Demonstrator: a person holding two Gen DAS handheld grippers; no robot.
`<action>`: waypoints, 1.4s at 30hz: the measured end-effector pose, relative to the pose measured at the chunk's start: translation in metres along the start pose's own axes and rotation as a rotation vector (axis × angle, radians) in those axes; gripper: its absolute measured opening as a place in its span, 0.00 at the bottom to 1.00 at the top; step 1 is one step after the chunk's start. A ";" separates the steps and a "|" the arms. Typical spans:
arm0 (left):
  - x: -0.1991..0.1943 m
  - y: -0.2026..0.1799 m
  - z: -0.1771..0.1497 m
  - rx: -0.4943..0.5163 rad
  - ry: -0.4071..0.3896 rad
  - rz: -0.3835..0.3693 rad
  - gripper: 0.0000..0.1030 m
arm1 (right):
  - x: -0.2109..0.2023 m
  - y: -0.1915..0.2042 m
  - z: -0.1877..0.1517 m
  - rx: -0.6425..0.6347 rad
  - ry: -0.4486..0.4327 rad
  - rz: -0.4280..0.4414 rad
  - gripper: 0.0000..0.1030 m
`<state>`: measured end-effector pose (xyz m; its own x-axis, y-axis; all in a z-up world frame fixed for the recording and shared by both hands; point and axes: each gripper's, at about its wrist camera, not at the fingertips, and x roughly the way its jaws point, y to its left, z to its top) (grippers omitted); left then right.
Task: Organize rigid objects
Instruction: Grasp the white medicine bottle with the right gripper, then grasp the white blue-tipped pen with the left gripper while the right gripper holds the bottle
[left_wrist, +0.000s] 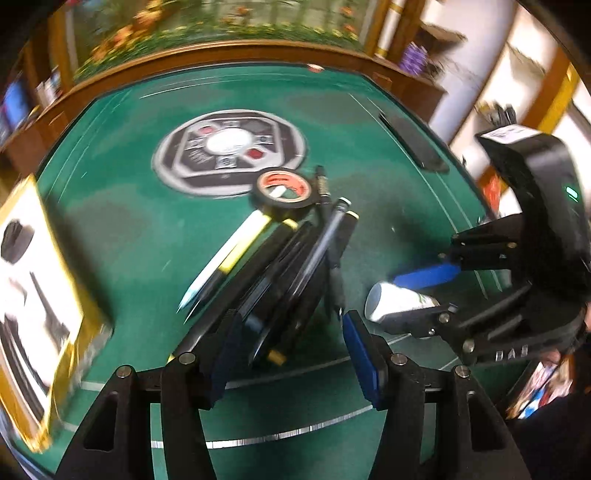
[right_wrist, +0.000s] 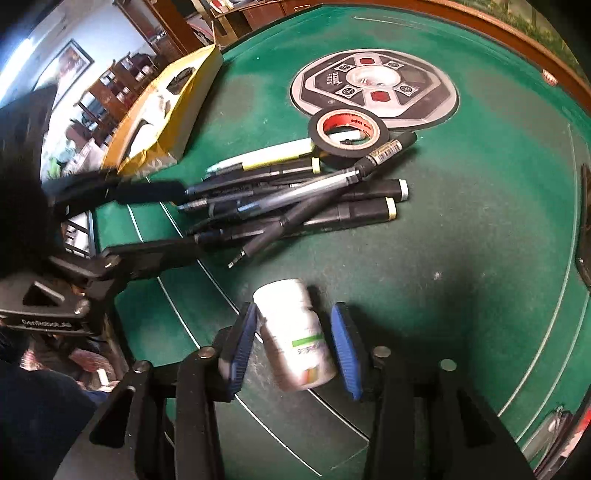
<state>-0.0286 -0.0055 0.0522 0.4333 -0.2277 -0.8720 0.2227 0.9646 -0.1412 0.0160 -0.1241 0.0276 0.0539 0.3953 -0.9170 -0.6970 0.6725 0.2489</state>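
Note:
A heap of pens and markers lies on the green felt table, beside a roll of black tape with a red core. My left gripper straddles the near end of the heap; its right pad stands apart from the pens, so it is open. A white bottle lies blurred between the blue pads of my right gripper. The left pad is against the bottle, while a dark gap shows at the right pad.
A yellow box stands at the table's left side. A round grey control panel is set in the felt beyond the tape. A flat black object lies at the far right. A raised wooden rim borders the table.

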 end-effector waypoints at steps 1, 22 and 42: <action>0.005 -0.003 0.004 0.019 0.005 -0.012 0.58 | 0.001 0.002 -0.002 -0.001 -0.003 -0.017 0.32; 0.002 0.033 0.038 -0.042 0.020 -0.069 0.59 | -0.035 -0.063 -0.066 0.365 -0.083 -0.072 0.32; 0.062 0.050 0.068 0.133 0.140 0.096 0.34 | -0.033 -0.059 -0.065 0.374 -0.089 -0.094 0.32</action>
<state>0.0690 0.0193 0.0234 0.3349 -0.1062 -0.9362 0.3032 0.9529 0.0004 0.0087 -0.2181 0.0231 0.1780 0.3626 -0.9148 -0.3786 0.8833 0.2764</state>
